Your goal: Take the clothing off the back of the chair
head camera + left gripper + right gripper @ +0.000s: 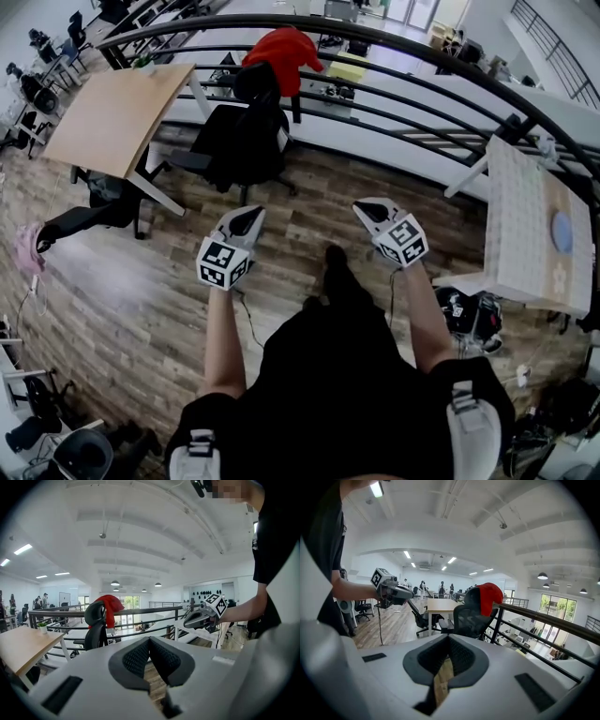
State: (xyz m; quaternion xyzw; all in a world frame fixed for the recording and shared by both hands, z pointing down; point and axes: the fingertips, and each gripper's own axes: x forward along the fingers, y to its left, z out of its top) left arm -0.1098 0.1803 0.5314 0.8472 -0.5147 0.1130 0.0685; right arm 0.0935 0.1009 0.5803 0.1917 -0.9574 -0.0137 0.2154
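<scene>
A red garment (pixel 284 47) hangs over the headrest of a black office chair (pixel 242 141) that stands by the black railing. The left gripper view has the red garment (pixel 110 606) and chair (pixel 95 630) at left; the right gripper view has the red garment (pixel 490 597) on the chair (pixel 471 618) ahead. My left gripper (pixel 247 221) is shut and empty, well short of the chair. Beside it my right gripper (pixel 370 210) is shut and empty too. Both are held level above the wooden floor.
A wooden desk (pixel 117 112) stands left of the chair. A white table (pixel 530 225) stands at the right by the curved railing (pixel 422 70). A second black chair (pixel 94 211) lies low beside the desk. Bags (pixel 473 314) sit under the white table.
</scene>
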